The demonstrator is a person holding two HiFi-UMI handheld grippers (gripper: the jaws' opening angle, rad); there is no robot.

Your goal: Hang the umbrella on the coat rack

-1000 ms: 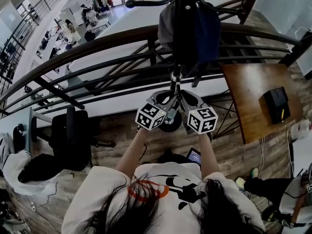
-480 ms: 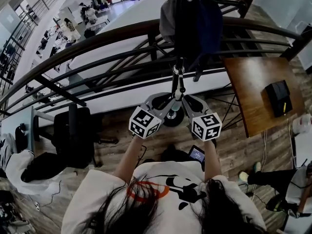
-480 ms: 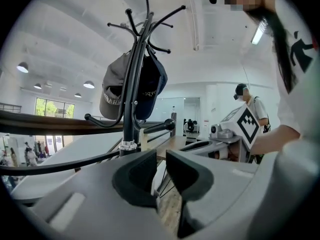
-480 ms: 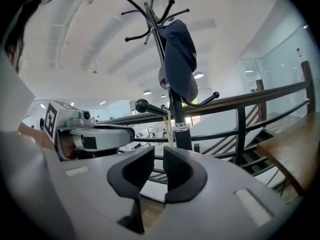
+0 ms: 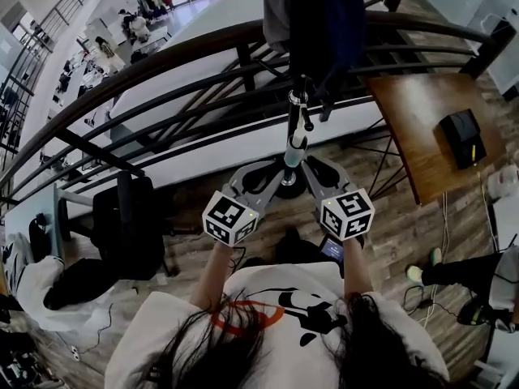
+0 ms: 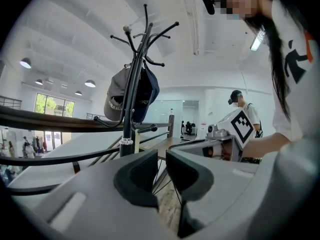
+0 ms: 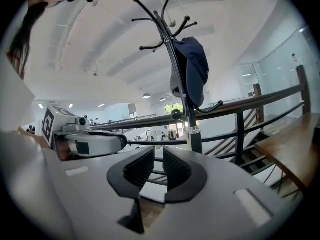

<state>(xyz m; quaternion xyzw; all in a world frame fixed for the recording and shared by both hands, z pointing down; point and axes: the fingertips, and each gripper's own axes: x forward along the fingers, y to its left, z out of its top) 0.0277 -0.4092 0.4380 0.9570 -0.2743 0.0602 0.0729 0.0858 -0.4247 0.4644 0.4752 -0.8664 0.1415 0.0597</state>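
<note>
No umbrella shows in any view. The black coat rack (image 5: 298, 71) stands just beyond both grippers, with a grey cap (image 6: 116, 96) and a navy cap (image 7: 192, 66) hanging from its hooks. In the head view my left gripper (image 5: 263, 178) and right gripper (image 5: 319, 177) point at the pole's lower part from either side, close to its round base. In the left gripper view the left gripper (image 6: 161, 164) is shut and empty, with the pole (image 6: 131, 99) ahead to the left. The right gripper (image 7: 159, 164) is also shut with nothing held; the pole (image 7: 182, 91) rises just right of it.
A dark curved railing (image 5: 162, 63) runs behind the rack, with a drop to a lower floor beyond. A wooden table (image 5: 422, 128) with a black box (image 5: 460, 136) stands at the right. A black chair (image 5: 130, 225) is at the left. A person's legs (image 5: 462, 282) show at lower right.
Both grippers have drawn back from the rack pole toward the person and moved a little apart. Nothing was picked up or let go.
</note>
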